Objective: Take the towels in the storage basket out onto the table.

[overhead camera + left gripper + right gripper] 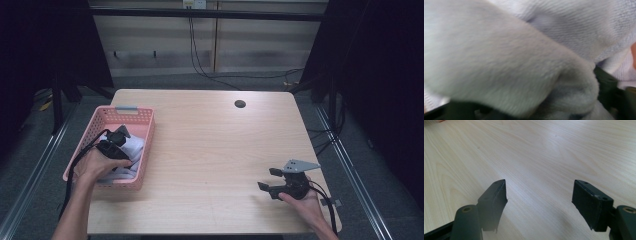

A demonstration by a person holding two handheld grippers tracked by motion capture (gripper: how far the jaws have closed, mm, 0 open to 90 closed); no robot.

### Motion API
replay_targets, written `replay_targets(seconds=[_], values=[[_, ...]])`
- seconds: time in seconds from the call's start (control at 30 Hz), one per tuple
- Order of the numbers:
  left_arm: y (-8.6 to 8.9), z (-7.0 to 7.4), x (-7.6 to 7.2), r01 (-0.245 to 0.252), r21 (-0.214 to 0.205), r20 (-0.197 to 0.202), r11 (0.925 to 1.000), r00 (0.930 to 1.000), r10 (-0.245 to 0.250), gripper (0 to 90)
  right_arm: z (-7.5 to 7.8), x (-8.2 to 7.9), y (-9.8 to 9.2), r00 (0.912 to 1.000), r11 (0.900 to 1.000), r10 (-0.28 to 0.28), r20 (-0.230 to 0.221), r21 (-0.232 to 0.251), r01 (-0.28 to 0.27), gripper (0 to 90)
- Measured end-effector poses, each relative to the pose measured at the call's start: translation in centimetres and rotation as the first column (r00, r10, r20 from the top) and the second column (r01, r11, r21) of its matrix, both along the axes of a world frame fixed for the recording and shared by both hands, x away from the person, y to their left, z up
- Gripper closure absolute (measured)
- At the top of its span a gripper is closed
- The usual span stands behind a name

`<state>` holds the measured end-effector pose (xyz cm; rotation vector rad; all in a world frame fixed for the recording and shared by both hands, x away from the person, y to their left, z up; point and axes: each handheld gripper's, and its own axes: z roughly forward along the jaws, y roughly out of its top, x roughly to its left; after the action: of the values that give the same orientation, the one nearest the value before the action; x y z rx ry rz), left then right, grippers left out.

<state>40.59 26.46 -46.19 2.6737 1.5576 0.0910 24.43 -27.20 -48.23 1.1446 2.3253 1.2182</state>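
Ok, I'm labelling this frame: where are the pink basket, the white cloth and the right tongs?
pink basket (pixel 126 108): high view, far rim.
white cloth (pixel 134 148): high view, fold inside basket.
right tongs (pixel 269 179): high view, between tips.

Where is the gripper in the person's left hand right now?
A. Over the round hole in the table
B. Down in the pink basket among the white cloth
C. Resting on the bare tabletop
B: the left gripper dips into the pink basket, against the white cloth.

White fleecy cloths (pixel 131 150) lie bunched in the pink basket (pixel 145 145) at the table's left edge.
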Motion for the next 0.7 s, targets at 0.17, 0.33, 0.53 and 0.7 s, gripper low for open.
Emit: replay_targets(seconds=[0.17, 0.33, 0.53, 0.7], values=[[-0.40, 0.18, 0.19, 0.004, 0.031, -0.010, 0.9995, 0.9999, -0.004, 36.5, -0.02, -0.06, 0.12, 0.9999, 0.9999, 0.011, 0.002, -0.011, -0.011, 27.7], [-0.19, 0.36, 0.55, -0.004, 0.039, -0.014, 0.9992, 0.9999, 0.005, 47.8, -0.02, -0.01, 0.14, 0.9999, 0.9998, 0.013, 0.000, -0.011, -0.013, 27.7], [-0.12, 0.53, 0.29, 0.003, 0.035, 0.002, 0.9994, 1.0000, -0.003, 53.0, -0.10, 0.02, 0.22, 0.9998, 0.9997, 0.019, -0.004, -0.017, -0.019, 27.6], [0.58, 0.78, 0.17, -0.022, -0.013, 0.022, 0.9997, 0.9995, 0.022, 55.5, -0.07, 0.03, 0.18, 0.9999, 0.9998, 0.011, -0.003, -0.016, -0.012, 27.5]])
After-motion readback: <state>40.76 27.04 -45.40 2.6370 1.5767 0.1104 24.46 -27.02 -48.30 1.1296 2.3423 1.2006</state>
